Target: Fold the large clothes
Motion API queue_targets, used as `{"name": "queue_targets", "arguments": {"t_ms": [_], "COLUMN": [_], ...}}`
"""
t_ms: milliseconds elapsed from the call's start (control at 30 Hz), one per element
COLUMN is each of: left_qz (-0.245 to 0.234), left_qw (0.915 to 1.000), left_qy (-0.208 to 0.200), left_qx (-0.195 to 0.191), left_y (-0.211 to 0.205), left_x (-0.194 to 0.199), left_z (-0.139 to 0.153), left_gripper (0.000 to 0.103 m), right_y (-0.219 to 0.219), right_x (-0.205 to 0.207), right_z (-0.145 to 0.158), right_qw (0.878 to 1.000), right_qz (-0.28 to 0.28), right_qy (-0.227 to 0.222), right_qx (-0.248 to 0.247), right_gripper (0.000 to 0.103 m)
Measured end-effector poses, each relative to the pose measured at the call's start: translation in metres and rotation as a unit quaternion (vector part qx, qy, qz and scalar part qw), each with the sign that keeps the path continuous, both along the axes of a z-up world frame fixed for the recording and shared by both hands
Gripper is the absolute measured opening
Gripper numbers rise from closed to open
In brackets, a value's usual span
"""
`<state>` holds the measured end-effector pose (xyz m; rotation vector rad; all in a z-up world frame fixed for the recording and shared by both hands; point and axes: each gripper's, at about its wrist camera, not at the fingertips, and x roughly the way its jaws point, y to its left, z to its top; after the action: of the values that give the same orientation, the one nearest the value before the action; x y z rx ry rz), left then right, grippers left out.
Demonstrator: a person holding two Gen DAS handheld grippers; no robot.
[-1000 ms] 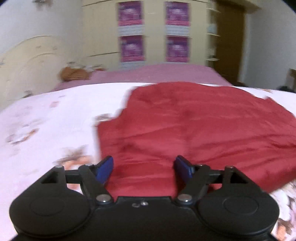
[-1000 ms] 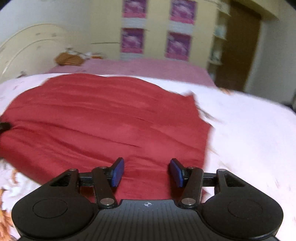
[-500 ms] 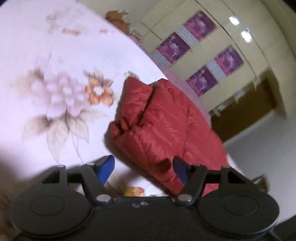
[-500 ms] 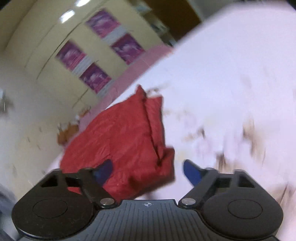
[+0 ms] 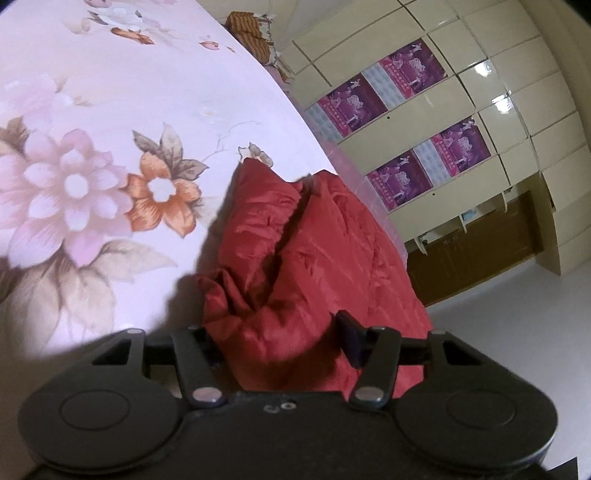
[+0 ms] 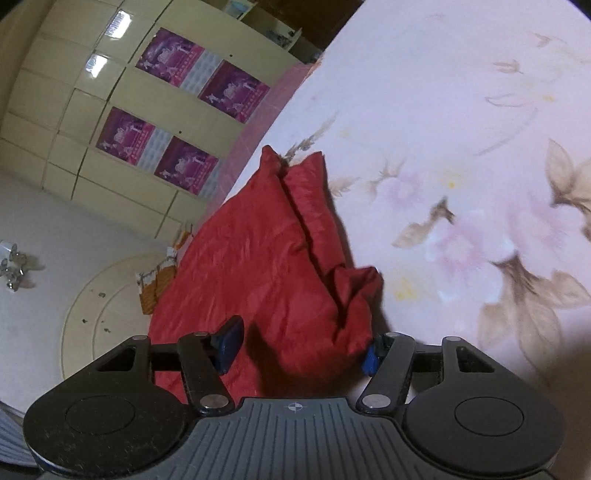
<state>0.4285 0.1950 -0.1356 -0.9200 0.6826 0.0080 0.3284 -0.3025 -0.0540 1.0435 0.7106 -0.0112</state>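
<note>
A large red garment point(image 5: 314, 251) lies spread on a floral bedsheet point(image 5: 92, 129). In the left wrist view my left gripper point(image 5: 280, 332) is rolled on its side at the garment's near corner. Its jaws are closing, and a bunched fold of red cloth fills the gap and hides one pad. In the right wrist view the red garment point(image 6: 258, 251) tapers away from me across the bedsheet point(image 6: 461, 129). My right gripper point(image 6: 301, 343), also rolled, straddles the other near corner. Its jaws are closing slightly, and the cloth touches only one blue pad point(image 6: 371, 360).
A cream wardrobe with purple posters point(image 5: 424, 129) stands beyond the bed, next to a brown door point(image 5: 480, 251). An orange patterned cushion point(image 5: 251, 29) lies at the bed's far end. The cream headboard point(image 6: 92, 295) shows in the right wrist view.
Both grippers have rolled sideways and moved from over the garment's flat near edge out to its two corners. The left jaws have narrowed around a bunched fold.
</note>
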Motion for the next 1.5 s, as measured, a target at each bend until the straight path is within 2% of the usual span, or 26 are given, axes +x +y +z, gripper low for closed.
{"name": "queue_targets", "arguments": {"t_ms": [67, 133, 233, 367, 433, 600, 667, 833, 1167, 1500], "left_qz": [-0.003, -0.009, -0.026, -0.039, -0.041, -0.054, -0.057, -0.063, -0.068, -0.049], "left_qw": [1.0000, 0.9998, 0.9980, 0.9944, 0.9940, 0.9926, 0.9927, 0.9931, 0.9934, 0.9956], "left_qy": [0.000, 0.002, 0.009, 0.009, 0.005, 0.002, 0.000, 0.004, 0.008, 0.004], "left_qx": [0.006, 0.017, 0.057, 0.098, 0.101, 0.109, 0.106, 0.099, 0.093, 0.079], "left_y": [0.000, -0.001, -0.007, -0.014, -0.015, -0.023, -0.025, -0.032, -0.042, -0.045], "left_x": [0.004, 0.009, 0.016, 0.010, 0.004, -0.015, -0.035, -0.085, -0.180, -0.242], "left_z": [0.000, 0.000, 0.004, 0.016, 0.022, 0.037, 0.040, 0.042, 0.038, 0.036], "left_gripper": [0.050, 0.045, 0.034, 0.025, 0.021, 0.020, 0.020, 0.020, 0.020, 0.020], "right_y": [0.000, 0.003, 0.004, 0.010, 0.013, 0.008, 0.005, -0.002, -0.018, -0.024], "right_x": [0.005, 0.015, 0.022, 0.019, 0.018, 0.002, -0.009, -0.055, -0.165, -0.214], "right_z": [0.001, -0.002, -0.004, 0.006, 0.013, 0.025, 0.030, 0.040, 0.039, 0.048], "right_qw": [1.000, 1.000, 0.999, 0.997, 0.995, 0.994, 0.994, 0.992, 0.992, 0.991], "right_qz": [0.002, 0.012, 0.023, 0.042, 0.051, 0.056, 0.060, 0.070, 0.069, 0.079], "right_qy": [0.000, 0.009, 0.011, 0.002, -0.005, -0.008, -0.009, -0.006, 0.007, 0.004], "right_qx": [-0.009, -0.028, -0.036, -0.070, -0.087, -0.092, -0.095, -0.103, -0.102, -0.106], "right_gripper": [0.059, 0.046, 0.036, 0.018, 0.016, 0.015, 0.015, 0.015, 0.015, 0.016]}}
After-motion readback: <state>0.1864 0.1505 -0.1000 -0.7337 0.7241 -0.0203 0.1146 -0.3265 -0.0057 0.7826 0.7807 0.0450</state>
